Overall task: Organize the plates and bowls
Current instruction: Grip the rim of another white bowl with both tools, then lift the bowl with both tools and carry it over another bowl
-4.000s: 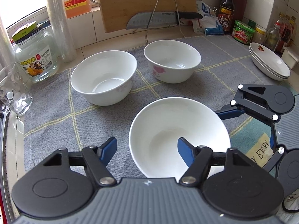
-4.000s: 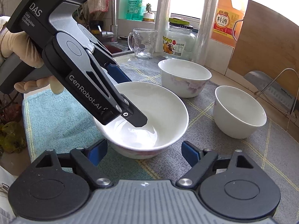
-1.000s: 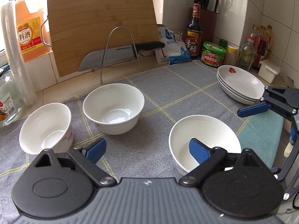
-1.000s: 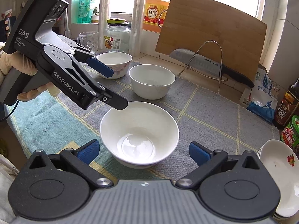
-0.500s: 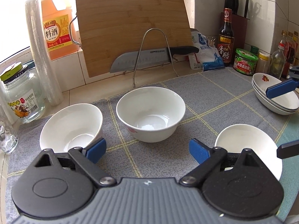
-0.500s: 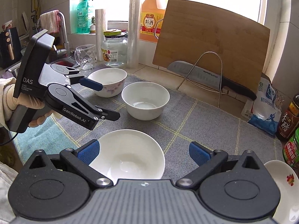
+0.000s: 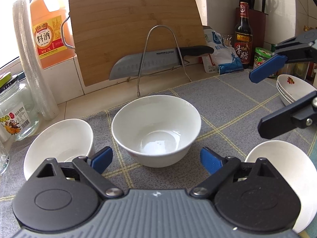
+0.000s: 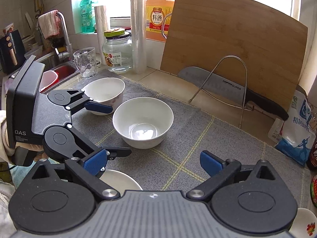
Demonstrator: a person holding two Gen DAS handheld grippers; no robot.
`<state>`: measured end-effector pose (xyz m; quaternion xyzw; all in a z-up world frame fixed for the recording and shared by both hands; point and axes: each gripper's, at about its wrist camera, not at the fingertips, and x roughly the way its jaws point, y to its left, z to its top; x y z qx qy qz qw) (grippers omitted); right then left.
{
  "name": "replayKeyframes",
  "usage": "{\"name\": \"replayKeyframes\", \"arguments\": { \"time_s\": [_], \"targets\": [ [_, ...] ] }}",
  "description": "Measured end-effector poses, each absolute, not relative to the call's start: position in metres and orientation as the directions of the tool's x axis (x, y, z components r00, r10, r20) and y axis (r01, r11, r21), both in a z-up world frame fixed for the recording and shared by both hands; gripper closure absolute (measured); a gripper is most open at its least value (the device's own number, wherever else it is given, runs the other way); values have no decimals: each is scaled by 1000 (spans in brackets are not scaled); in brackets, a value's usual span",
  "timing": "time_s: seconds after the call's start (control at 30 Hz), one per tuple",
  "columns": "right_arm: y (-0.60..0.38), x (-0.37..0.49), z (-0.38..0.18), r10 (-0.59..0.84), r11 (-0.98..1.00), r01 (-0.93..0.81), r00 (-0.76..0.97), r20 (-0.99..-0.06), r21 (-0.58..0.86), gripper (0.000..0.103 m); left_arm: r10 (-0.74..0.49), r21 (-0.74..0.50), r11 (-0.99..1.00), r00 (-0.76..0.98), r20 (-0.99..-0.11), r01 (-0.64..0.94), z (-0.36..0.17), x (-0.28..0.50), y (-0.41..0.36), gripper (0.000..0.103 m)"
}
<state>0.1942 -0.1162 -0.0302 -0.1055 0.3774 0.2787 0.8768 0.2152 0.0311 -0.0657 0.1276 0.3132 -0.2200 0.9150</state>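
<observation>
Left gripper (image 7: pixel 156 159), jaws wide and empty, faces the middle bowl (image 7: pixel 156 132) on the grey mat (image 7: pixel 227 103). Right gripper (image 8: pixel 153 163) likewise wide, holding nothing

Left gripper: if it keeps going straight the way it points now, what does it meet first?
Most likely the middle white bowl, centred between the left gripper's open jaws. Nothing lies between them; depth is hard to judge, so contact could be its near rim.
</observation>
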Motion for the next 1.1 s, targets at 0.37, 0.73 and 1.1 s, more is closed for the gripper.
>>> {"name": "replayKeyframes", "arguments": {
  "time_s": [0.37, 0.73, 1.1],
  "targets": [
    [-93, 261, -49, 479, 767, -630, 438, -761, 120, 14, -315, 93, 876, 708, -632, 472, -69, 225, 27, 10],
    [-76, 298, -72, 495, 753, -635, 375, -784, 173, 24, -330, 70, 876, 700, -633, 477, -71, 231, 29, 15],
    [-74, 301, -73, 511, 750, -631, 359, -780, 201, 28, -339, 58, 875, 694, -636, 481, -69, 232, 30, 15]
  ]
}}
